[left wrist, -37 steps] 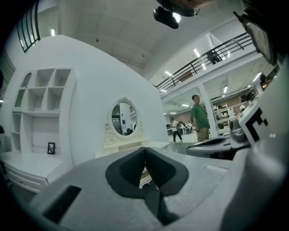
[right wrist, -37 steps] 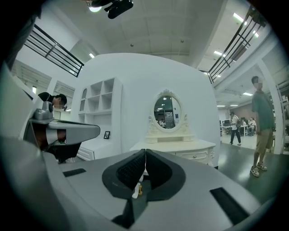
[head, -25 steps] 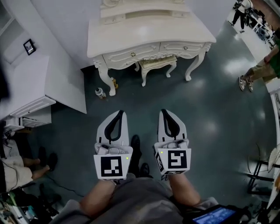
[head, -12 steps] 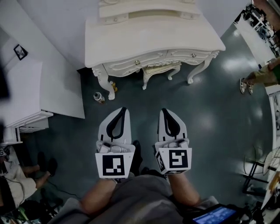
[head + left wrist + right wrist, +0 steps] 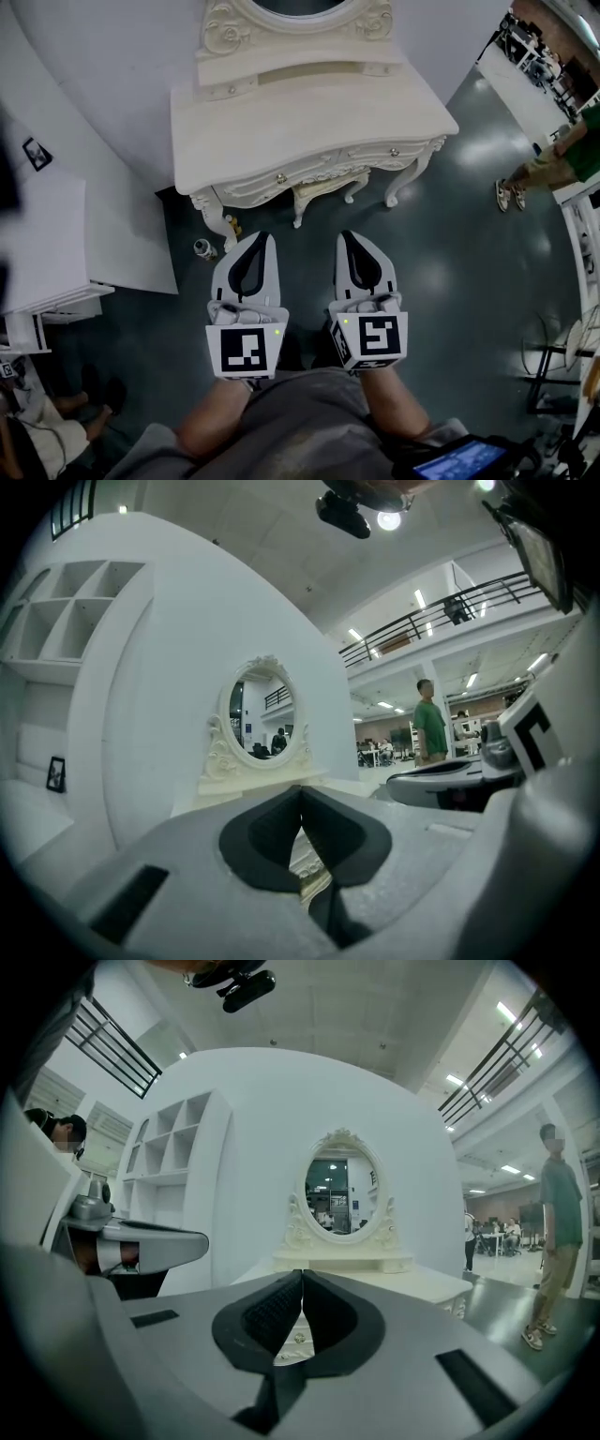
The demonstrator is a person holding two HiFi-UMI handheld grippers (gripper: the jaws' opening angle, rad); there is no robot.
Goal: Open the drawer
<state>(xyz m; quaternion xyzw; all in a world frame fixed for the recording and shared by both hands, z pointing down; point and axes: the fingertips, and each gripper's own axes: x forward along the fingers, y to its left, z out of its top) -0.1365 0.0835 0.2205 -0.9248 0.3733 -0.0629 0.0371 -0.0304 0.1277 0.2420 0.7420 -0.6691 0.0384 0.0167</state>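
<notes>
Nothing readable here tbh, no words, brands or numbers anywhere I can make out. Closest thing is the black-and-white square marker (image 5: 244, 352) on the left hand-held gripper (image 5: 263, 236), and its twin on the right hand-held gripper (image 5: 346, 234), both near 6 o'clock in the head view, but those are just blocky codes, not letters. The lit screen (image 5: 466, 461) at 5 o'clock and the little framed picture (image 5: 37, 154) at 9 o'clock are too small to read.

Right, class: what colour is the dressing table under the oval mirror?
The dressing table is cream white all over; the head view shows it best.
</notes>
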